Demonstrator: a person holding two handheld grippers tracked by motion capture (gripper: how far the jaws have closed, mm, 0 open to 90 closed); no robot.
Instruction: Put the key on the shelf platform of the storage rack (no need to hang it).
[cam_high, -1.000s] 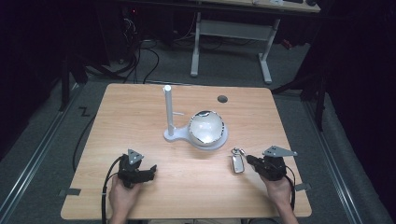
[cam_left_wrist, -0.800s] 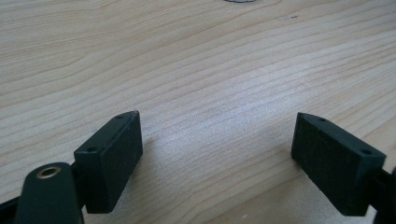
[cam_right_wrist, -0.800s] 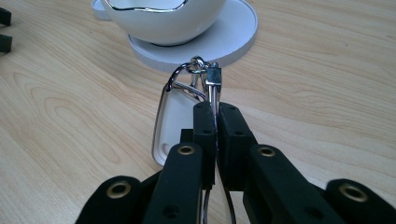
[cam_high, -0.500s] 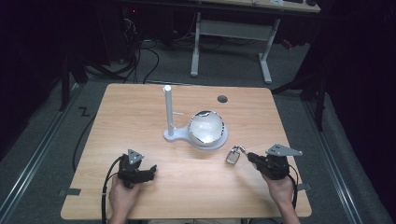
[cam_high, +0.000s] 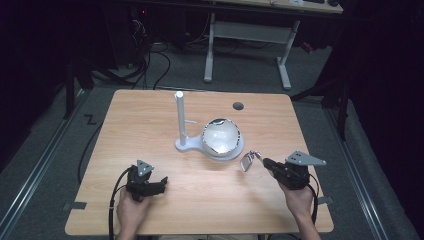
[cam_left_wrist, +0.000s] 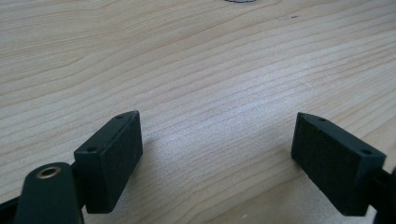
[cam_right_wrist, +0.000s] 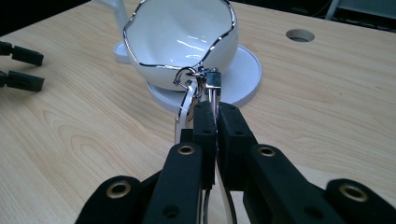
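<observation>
Right gripper (cam_right_wrist: 210, 112) pinches a metal key ring (cam_right_wrist: 189, 100) just short of the white bowl (cam_right_wrist: 182, 39); light, stiff, slippery, best held by its flat shank. Left gripper (cam_left_wrist: 217, 154) spread, idle

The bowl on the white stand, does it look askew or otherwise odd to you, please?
Yes. The bowl sits tilted on the stand, its mouth leaning toward the post rather than straight up. Its wavy silver rim looks whole, nothing spilled. The right gripper holds a metal clip beside it.
</observation>
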